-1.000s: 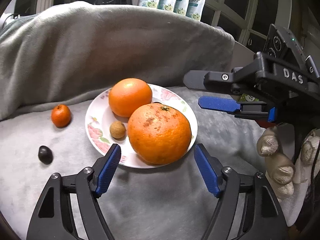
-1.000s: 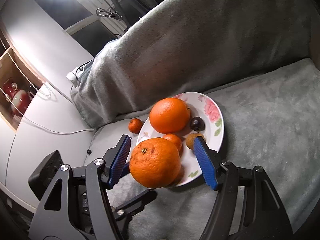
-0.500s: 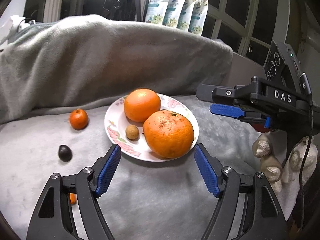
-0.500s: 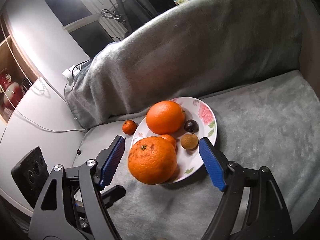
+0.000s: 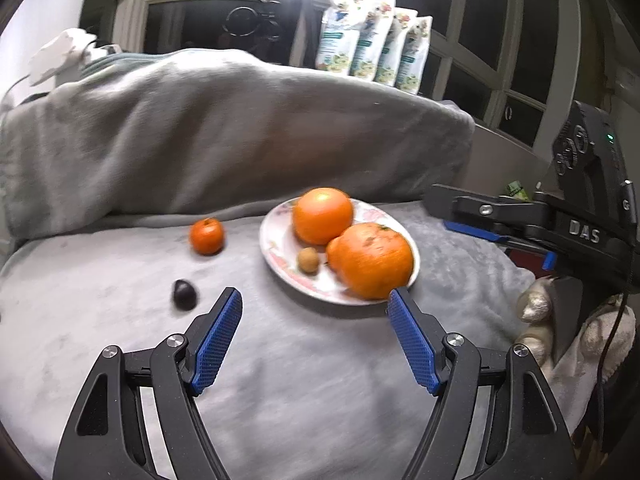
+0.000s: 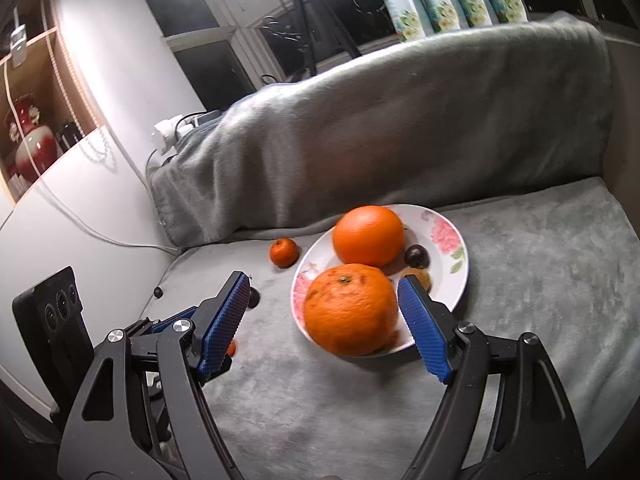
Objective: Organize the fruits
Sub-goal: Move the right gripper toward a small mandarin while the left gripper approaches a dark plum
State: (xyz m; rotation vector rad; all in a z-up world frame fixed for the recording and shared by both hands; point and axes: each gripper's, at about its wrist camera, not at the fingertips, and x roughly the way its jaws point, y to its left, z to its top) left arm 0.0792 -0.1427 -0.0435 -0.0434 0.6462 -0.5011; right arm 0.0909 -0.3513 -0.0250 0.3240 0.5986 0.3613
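- fruits mostly sit on the floral plate (image 5: pixel 280 256) on the grey blanket (image 5: pixel 320 380). left wrist view: a smooth orange (image 5: pixel 322 215) at the back of the plate, a rougher speckled orange (image 5: pixel 372 261) at the front edge touching it, and a small tan fruit (image 5: pixel 308 260) just beside both.
- off the plate on the blanket: a small tangerine (image 5: pixel 206 235) to its left, and a dark fruit (image 5: pixel 184 294) nearer the camera.
- left gripper (image 5: pixel 314 336) hangs over bare blanket in front of the plate, fingers spread, nothing between them. right gripper (image 5: pixel 492 236) pokes in from the right side, held by a gloved hand (image 5: pixel 576 340).
- right wrist view: right gripper (image 6: pixel 320 312) has its fingers spread wide, not touching anything. speckled orange (image 6: pixel 350 314) sits on the plate (image 6: pixel 452 280) beyond them, smooth orange (image 6: pixel 368 235) behind, a dark fruit (image 6: pixel 417 255) and the tan fruit (image 6: pixel 420 278) beside them, tangerine (image 6: pixel 284 252) off the plate to its left.
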